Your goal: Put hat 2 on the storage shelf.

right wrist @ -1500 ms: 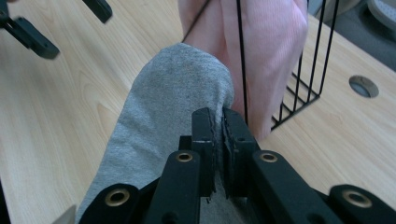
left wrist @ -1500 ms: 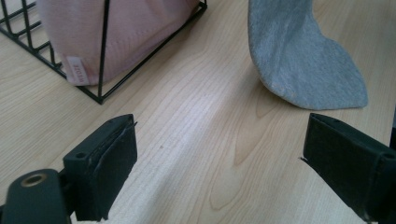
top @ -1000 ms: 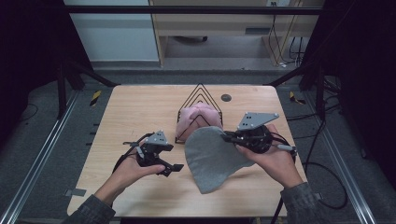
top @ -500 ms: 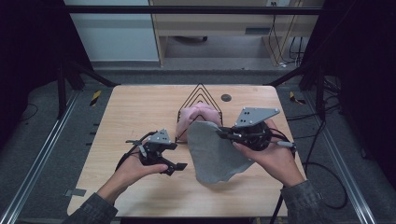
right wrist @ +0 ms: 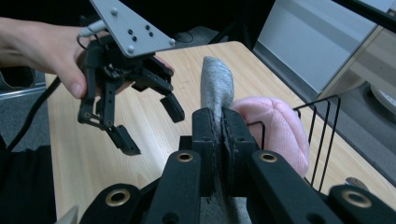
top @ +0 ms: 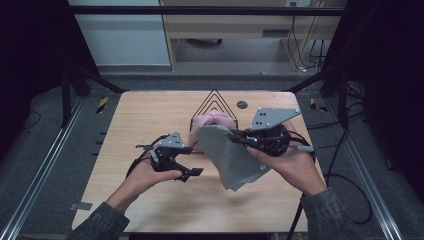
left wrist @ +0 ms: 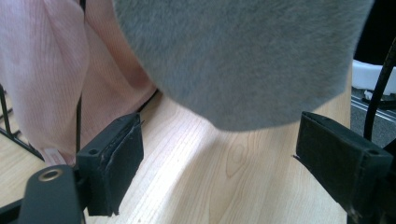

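In the high view, a grey cloth (top: 231,156) hangs at the centre of the frame, pinched at its upper edge by the right gripper (top: 234,135) and draping down over the wooden table (top: 150,112). Its surface is plain and soft-looking, with a loose fold. Behind it, a pink cloth (top: 212,121) sits against a black wire rack (top: 215,102). The right hand comes in from the lower right, its gripper pointing left. The left gripper (top: 192,161) lies low at centre left, pointing right, spread wide and holding nothing.

In the left gripper view, the fuzzy grey cloth (left wrist: 243,60) takes up the upper frame, its top cut off. The pink ribbed cloth (left wrist: 51,79) is at upper left. The jaws stand apart at the bottom corners, with bare table between them.

In the right gripper view, the jaws are clamped on the grey cloth (right wrist: 217,86) at centre. The left gripper (right wrist: 149,126) hovers at upper left, agape.
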`<state>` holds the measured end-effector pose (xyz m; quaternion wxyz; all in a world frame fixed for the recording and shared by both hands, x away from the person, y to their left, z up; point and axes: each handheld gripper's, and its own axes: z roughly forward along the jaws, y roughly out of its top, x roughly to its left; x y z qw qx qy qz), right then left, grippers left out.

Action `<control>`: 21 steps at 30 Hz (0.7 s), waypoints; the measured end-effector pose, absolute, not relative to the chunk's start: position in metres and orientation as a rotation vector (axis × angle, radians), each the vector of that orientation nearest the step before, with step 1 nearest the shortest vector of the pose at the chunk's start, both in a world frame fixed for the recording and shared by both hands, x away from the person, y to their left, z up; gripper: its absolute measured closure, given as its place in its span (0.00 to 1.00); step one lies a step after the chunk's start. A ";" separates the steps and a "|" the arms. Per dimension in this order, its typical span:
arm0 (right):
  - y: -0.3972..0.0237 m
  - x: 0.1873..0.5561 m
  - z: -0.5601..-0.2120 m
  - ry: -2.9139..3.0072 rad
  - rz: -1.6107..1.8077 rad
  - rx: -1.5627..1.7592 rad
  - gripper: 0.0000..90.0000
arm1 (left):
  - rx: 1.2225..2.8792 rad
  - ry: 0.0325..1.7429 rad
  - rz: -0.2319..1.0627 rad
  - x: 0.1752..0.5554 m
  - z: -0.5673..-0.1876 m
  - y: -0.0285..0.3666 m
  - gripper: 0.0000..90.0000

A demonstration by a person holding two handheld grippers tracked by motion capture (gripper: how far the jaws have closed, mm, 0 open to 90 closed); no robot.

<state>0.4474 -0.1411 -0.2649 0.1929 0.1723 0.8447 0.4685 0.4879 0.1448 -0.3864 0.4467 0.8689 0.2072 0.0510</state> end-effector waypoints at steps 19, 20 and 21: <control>-0.138 0.448 -0.264 2.381 1.330 0.475 0.95 | 2.145 0.444 0.138 0.514 -0.382 0.130 0.48; -0.139 0.448 -0.264 2.381 1.330 0.474 0.95 | 2.149 0.445 0.140 0.515 -0.382 0.130 0.51; -0.140 0.448 -0.264 2.382 1.325 0.477 0.95 | 2.150 0.446 0.142 0.516 -0.383 0.129 0.55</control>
